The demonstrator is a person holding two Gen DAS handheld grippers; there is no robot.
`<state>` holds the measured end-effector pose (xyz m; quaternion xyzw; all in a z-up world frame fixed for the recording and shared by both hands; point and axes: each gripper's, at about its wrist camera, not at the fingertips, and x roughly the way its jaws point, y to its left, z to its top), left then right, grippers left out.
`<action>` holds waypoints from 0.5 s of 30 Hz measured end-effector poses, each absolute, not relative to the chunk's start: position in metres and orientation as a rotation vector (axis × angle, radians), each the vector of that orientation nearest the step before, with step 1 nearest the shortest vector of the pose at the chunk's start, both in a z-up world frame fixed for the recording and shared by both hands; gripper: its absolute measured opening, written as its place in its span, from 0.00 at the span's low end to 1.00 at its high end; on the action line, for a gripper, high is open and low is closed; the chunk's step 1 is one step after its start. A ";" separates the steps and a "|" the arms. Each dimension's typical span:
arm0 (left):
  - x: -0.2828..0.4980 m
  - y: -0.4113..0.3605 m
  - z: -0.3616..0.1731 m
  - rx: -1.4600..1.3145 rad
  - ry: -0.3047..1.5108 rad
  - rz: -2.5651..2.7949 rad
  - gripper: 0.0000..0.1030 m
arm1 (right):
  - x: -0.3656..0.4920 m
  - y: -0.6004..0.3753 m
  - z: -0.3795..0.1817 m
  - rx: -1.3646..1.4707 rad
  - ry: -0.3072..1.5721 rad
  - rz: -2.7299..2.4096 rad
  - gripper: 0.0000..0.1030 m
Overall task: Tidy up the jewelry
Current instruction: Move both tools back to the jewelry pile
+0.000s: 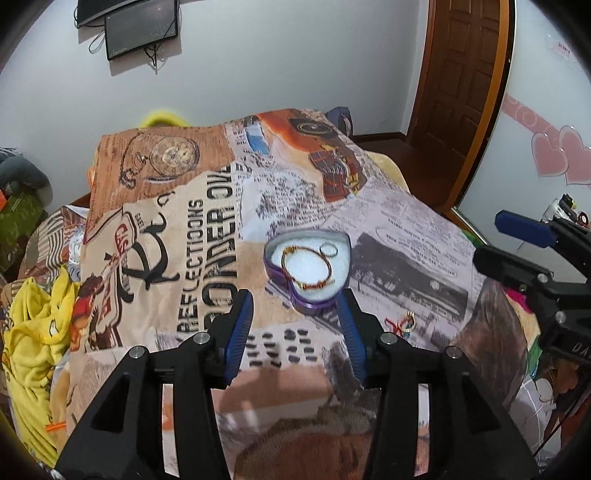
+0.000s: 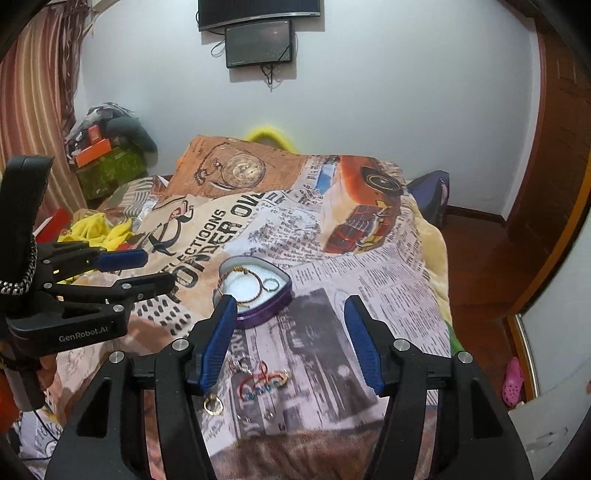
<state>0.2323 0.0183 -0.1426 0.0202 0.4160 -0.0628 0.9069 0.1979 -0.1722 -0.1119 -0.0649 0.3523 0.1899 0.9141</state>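
Both tools, left (image 1: 295,314) and right (image 2: 291,332), spread apart, empty, facing tin (image 2: 280,297) at twelve o'clock, bangle (image 1: 306,267) inside; bracelet (image 2: 264,384) loose on bed (image 2: 369,266), presumably next.

Open purple heart-shaped tin (image 1: 308,291) holding bangle (image 1: 306,267) and ring (image 1: 330,250), loose jewelry (image 2: 264,382) nearby

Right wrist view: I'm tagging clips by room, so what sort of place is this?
Most likely a bedroom: a bed under a newspaper-print blanket, a wall-mounted TV, a wooden door, and a heart-shaped jewelry tin on the bed.
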 end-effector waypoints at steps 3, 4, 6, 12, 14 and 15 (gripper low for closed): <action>0.228 0.015 -0.151 0.043 0.882 -0.136 0.45 | 0.194 -0.178 -0.116 -0.134 0.735 0.384 0.55; 0.227 0.014 -0.155 0.043 0.892 -0.141 0.45 | 0.193 -0.180 -0.119 -0.133 0.741 0.381 0.55; 0.224 0.010 -0.162 0.046 0.909 -0.149 0.45 | 0.191 -0.182 -0.125 -0.134 0.755 0.375 0.55; 0.213 0.001 -0.179 0.058 0.951 -0.184 0.45 | 0.181 -0.188 -0.148 -0.137 0.810 0.368 0.55; 0.209 -0.003 -0.185 0.064 0.963 -0.195 0.45 | 0.177 -0.187 -0.156 -0.149 0.829 0.370 0.55; 0.208 -0.005 -0.187 0.070 0.968 -0.199 0.45 | 0.176 -0.187 -0.159 -0.154 0.834 0.372 0.55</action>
